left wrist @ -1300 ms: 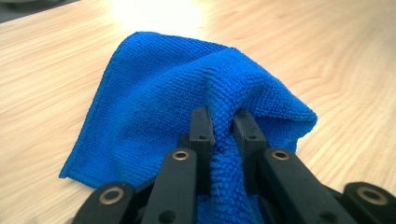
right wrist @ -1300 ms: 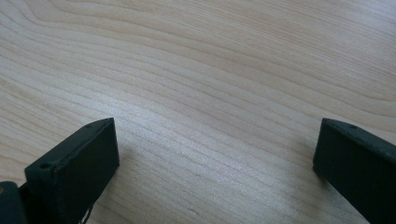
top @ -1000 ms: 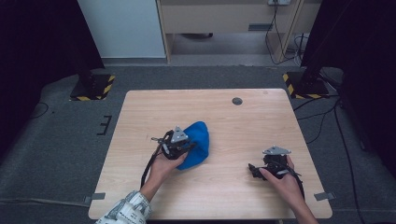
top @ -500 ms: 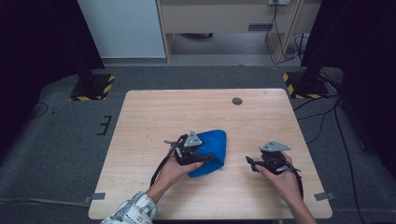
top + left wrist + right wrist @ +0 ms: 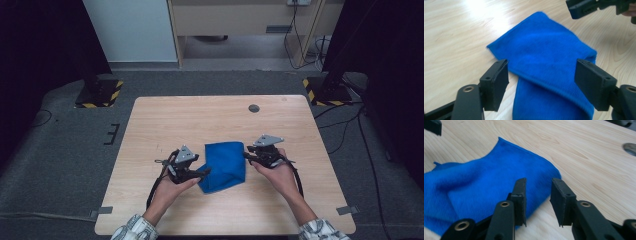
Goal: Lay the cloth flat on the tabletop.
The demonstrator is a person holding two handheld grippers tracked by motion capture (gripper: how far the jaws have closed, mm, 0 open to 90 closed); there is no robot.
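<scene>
Resting folded on bench (image 5: pixel 150 120), blue cloth (image 5: pixel 225 165) between claws. Left claw (image 5: pixel 541 82) wide open over near fold; right claw (image 5: pixel 537 200) parted at cloth edge, gripping nothing. Risk: shallow bite slips, fold unravels.

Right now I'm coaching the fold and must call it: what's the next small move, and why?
Probably close the right gripper on the blue cloth's edge: its jaws stand part open, one over the cloth's corner, one over bare table, nothing gripped.
</scene>
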